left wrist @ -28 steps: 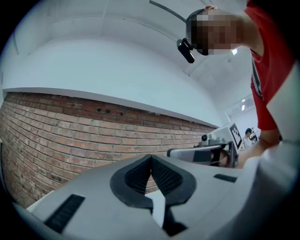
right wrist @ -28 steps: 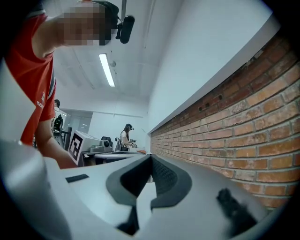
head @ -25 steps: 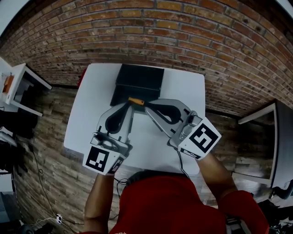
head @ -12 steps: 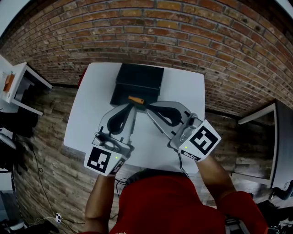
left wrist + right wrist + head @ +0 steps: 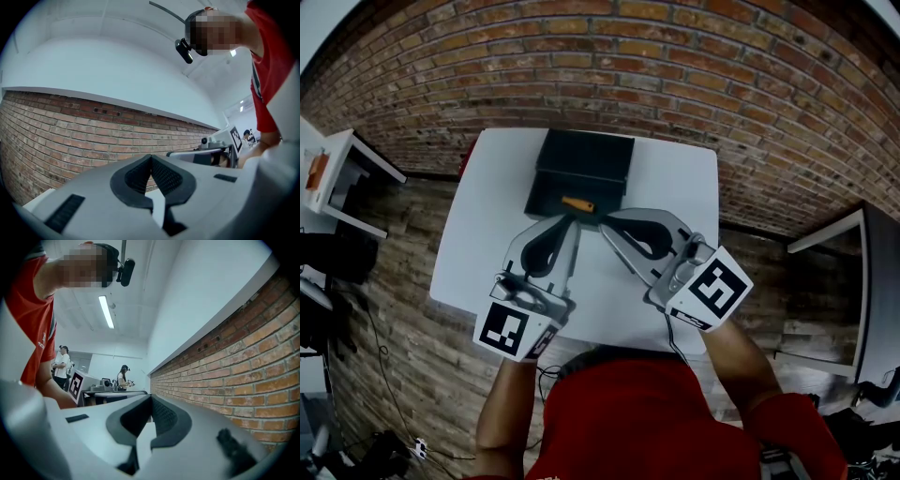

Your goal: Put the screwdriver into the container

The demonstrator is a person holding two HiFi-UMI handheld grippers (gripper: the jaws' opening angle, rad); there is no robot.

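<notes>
Jaws of both the left gripper [image 5: 151, 158] and the right gripper [image 5: 151, 398] are pressed together, with nothing between them. In the centre of the head view, a flat white table [image 5: 483, 234] carries a matte black, box-shaped container [image 5: 586, 157] at its upper middle. The screwdriver [image 5: 577, 204], with its smooth orange handle, lies at the container's dark lower edge, just above both tips. I cannot tell whether it is fully inside. The placing seems nearly finished. The next move would be to withdraw carefully without knocking it.
</notes>
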